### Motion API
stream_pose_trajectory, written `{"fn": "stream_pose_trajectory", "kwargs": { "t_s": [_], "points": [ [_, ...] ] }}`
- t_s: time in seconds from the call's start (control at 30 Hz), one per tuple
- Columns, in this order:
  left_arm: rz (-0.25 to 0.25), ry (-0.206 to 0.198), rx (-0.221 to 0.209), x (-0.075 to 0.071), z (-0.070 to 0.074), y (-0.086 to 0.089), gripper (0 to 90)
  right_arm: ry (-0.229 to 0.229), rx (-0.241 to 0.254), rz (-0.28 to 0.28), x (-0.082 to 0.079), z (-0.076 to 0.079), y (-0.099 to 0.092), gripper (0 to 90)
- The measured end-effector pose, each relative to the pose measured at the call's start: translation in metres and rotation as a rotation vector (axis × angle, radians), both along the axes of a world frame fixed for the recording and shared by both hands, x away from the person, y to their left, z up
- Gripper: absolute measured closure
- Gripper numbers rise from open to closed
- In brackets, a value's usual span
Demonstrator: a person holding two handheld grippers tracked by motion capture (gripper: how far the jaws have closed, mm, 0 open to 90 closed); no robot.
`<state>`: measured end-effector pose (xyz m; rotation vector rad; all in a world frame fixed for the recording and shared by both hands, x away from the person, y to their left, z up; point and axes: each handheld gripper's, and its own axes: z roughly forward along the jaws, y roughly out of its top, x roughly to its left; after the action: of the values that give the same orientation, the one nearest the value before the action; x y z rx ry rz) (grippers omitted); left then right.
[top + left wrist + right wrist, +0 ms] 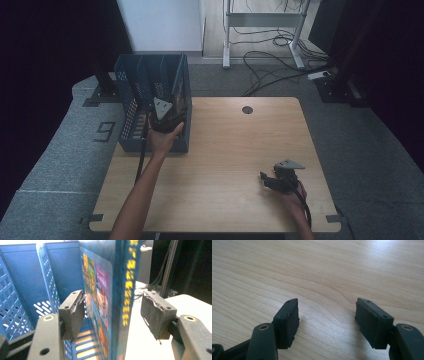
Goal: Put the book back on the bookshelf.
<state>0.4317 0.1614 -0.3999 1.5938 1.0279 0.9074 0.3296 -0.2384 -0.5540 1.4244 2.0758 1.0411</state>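
Lab-like room: wooden table (225, 150), grey carpet (60, 150), loose cables (270, 65), desk frame (262, 20).

Book (117, 290) stands upright in crate (131, 100) on table's (225, 150) left side; right claw (270, 181) rests near-right.

My left claw (167, 116) sits left of centre in the frame, at the right-hand compartment of the blue basket (131, 95), which stands on the bench's (225, 150) upper left corner. A book (181, 97) stands upright in that compartment. My right claw (274, 181) rests low on the bench, lower right.
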Motion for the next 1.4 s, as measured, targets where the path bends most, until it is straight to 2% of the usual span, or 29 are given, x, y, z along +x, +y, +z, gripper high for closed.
{"fn": "stream_pose_trajectory", "kwargs": {
  "t_s": [0.23, 0.43, 0.5, 0.6, 0.8, 1.0, 1.4],
  "points": [
    [-0.050, 0.035, 0.009, -0.017, 0.001, 0.004, 35.4, 0.000, 0.005, -0.005, 0.000, 0.000, 0.000, 34.6],
    [-0.082, 0.059, 0.001, -0.039, -0.003, 0.011, 35.0, 0.003, 0.009, -0.005, 0.000, 0.000, 0.000, 34.6],
    [-0.074, 0.038, -0.015, -0.048, -0.005, 0.014, 35.8, 0.003, 0.010, -0.004, 0.000, 0.000, 0.000, 34.6],
    [-0.093, 0.049, -0.036, -0.059, -0.006, 0.019, 36.0, 0.003, 0.011, -0.002, 0.001, 0.000, -0.001, 34.6],
    [-0.138, 0.076, -0.053, -0.077, -0.011, 0.025, 36.0, 0.005, 0.016, -0.004, 0.001, 0.000, -0.001, 34.6],
    [-0.194, 0.125, -0.049, -0.091, -0.026, 0.028, 36.0, 0.005, 0.017, -0.004, 0.001, 0.000, -0.001, 34.6],
    [-0.263, 0.221, -0.016, -0.116, -0.063, 0.032, 35.8, 0.005, 0.021, -0.005, 0.001, 0.000, -0.001, 34.7]
  ]
}}
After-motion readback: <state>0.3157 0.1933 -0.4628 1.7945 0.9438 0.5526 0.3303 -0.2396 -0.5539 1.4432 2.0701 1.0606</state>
